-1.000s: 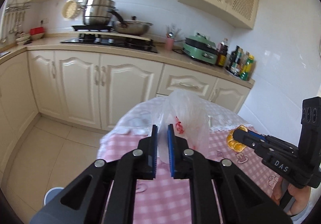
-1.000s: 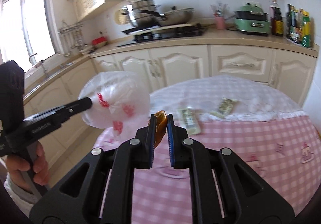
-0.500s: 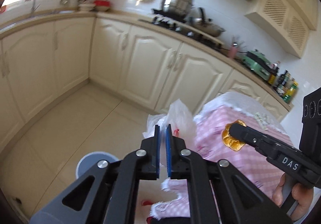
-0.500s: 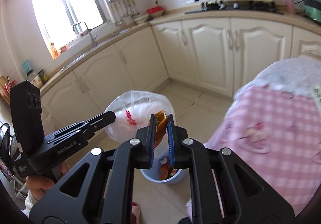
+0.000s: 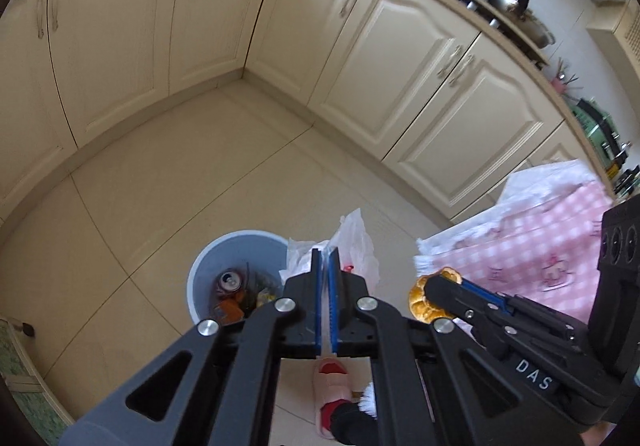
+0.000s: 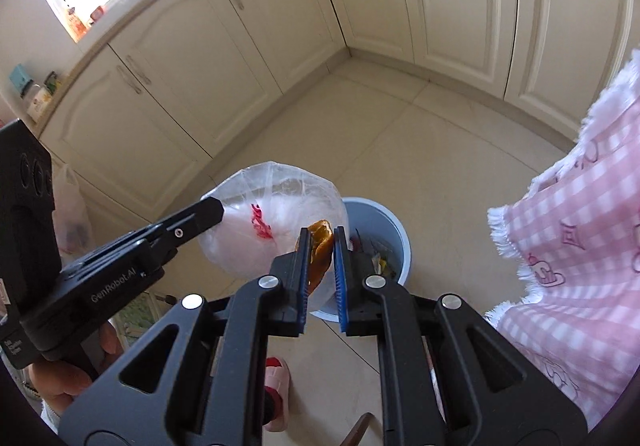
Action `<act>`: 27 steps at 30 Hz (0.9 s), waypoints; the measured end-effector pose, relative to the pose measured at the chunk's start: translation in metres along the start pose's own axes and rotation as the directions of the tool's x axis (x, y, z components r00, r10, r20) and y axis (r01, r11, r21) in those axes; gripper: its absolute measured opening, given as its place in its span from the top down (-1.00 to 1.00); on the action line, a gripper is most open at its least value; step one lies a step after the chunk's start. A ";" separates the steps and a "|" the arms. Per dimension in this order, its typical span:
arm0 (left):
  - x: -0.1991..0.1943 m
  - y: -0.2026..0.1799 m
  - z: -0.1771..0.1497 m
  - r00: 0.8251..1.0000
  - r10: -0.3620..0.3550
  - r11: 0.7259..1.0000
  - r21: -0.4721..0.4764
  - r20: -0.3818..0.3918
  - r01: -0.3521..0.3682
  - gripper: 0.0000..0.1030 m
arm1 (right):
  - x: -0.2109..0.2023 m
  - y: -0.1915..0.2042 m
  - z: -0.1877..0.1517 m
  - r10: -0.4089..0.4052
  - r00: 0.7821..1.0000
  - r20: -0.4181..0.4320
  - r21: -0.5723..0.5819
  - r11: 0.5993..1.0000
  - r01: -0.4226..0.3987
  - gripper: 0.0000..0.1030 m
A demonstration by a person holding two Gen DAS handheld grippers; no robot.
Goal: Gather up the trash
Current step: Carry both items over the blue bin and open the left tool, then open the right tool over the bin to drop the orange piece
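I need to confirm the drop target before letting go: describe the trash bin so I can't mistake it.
Find the corner where the cream cabinets meet; on the beige tiled floor in front stands a round pale-blue trash bin, beside the pink checked tablecloth. It is the only open container on the floor, holding a drink can and wrappers.

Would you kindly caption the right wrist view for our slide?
Right gripper holding orange peel and left gripper holding a clear plastic bag above a blue trash bin.
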State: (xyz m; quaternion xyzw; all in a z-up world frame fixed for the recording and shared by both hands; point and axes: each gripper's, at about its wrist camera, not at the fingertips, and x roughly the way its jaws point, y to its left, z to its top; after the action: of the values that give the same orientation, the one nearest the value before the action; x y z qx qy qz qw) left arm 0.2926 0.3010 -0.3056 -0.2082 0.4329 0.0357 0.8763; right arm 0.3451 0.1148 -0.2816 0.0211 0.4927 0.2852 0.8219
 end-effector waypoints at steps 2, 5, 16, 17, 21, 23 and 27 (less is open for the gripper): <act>0.020 0.008 -0.002 1.000 0.003 1.000 -0.017 -0.025 -0.004 0.95 | 0.017 -0.005 0.000 -0.017 1.000 -0.020 0.003 1.000 0.017 0.78; 0.038 0.017 -0.005 1.000 -0.006 0.999 -0.033 -0.026 0.005 0.87 | 0.039 -0.007 -0.002 -0.032 0.998 -0.045 0.008 0.999 0.032 0.78; 0.071 0.038 -0.014 0.996 0.011 0.999 -0.049 -0.091 -0.015 0.08 | 0.097 -0.015 -0.008 -0.045 0.991 -0.128 0.021 0.999 0.048 0.77; 0.073 0.040 -0.016 0.994 0.014 0.998 -0.052 -0.104 -0.019 0.07 | 0.101 -0.015 -0.009 -0.044 0.990 -0.134 0.024 0.999 0.047 0.77; 0.079 0.051 -0.021 0.990 0.036 0.996 -0.079 -0.136 -0.047 0.00 | 0.113 -0.012 -0.009 -0.043 0.989 -0.145 0.028 0.998 0.048 0.77; 0.079 0.056 -0.020 0.989 0.047 0.994 -0.094 -0.141 -0.061 -0.02 | 0.118 -0.010 -0.007 -0.042 0.988 -0.147 0.027 0.999 0.046 0.77; 0.078 0.066 -0.020 0.988 0.054 0.988 -0.133 -0.141 -0.073 -0.05 | 0.122 -0.008 -0.004 -0.044 0.989 -0.144 0.020 0.999 0.047 0.77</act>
State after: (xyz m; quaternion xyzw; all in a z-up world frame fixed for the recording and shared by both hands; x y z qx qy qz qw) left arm 0.3105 0.3438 -0.3983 -0.2565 0.4952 0.0791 0.8263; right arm 0.3890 0.1669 -0.3836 -0.0012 0.5543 0.2615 0.7902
